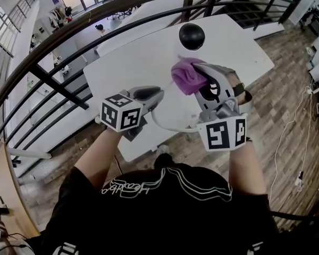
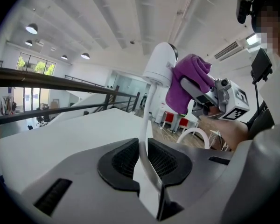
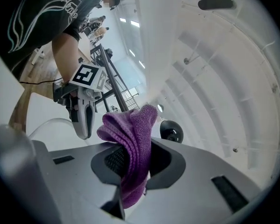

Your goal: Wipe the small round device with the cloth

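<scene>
Left gripper (image 2: 146, 160): claw closed on the thin white stalk (image 2: 146, 120) below the small round device (image 2: 159, 64), holding it up in the air above the white table (image 1: 149, 62). The device has a white shell and a black front; in the right gripper view the black face sits just right of the cloth.

Purple cloth (image 2: 188, 80): bunched up and right against the device's right side in the left gripper view. It looks like contact, but I can't be sure from the other views.

Right gripper (image 3: 133, 160): to the right of the device, claw clamped on the cloth, with the folds sticking out past the tips toward the device.

Step in hand, my read: wiping the head.
- Keep the left grip firm and steady. The stalk is thin and will likely flex or twist if pushed hard.
- Press with the soft bulge of cloth, not the claw tips, so no hard part hits the shell or the black face.
- Use light strokes around the curve and turn the right wrist to reach the black front.
- Push toward the left grip, not across it, so the head doesn't swing.

Counts:
- device: 1
- stalk: 1
- cloth: 1
- grippers: 2
- table: 1
</scene>
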